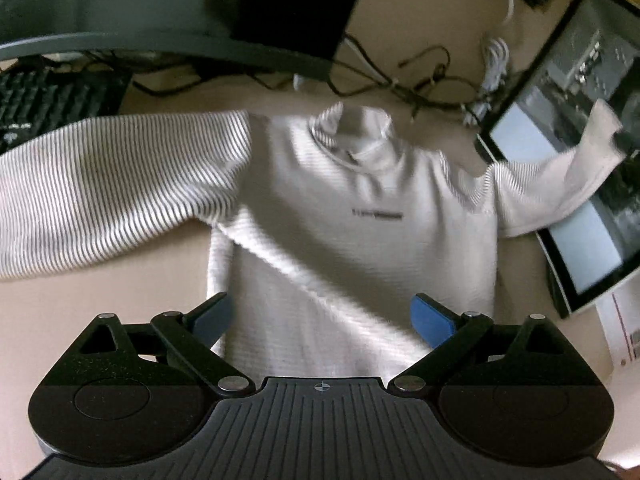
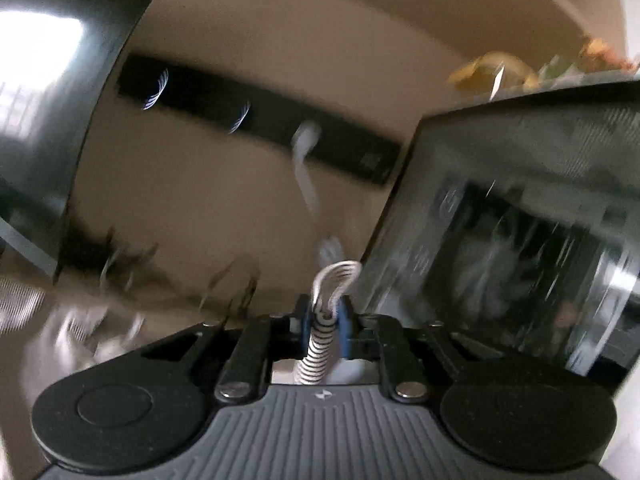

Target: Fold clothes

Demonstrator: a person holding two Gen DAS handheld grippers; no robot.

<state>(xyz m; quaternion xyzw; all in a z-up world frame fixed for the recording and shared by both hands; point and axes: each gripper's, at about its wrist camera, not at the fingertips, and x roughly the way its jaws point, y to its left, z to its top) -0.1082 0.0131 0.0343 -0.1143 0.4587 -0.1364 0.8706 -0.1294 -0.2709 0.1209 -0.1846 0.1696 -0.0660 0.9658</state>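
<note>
Blurred striped sweater (image 1: 352, 216) spread on the desk (image 1: 100, 304); left tool (image 1: 322, 320) gapes apart, right tool (image 2: 323, 326) clamps a sleeve fold (cuff hidden).

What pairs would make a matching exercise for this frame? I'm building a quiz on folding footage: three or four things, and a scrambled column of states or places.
Things:
1. left gripper
2. right gripper
3. striped sweater
4. keyboard

States or places:
A. spread on the desk, front side up
B. jaws wide apart, nothing between them
C. at the far left, partly under the raised shelf
D. pinching a fold of striped fabric

Pairs: 1-B, 2-D, 3-A, 4-C
</note>
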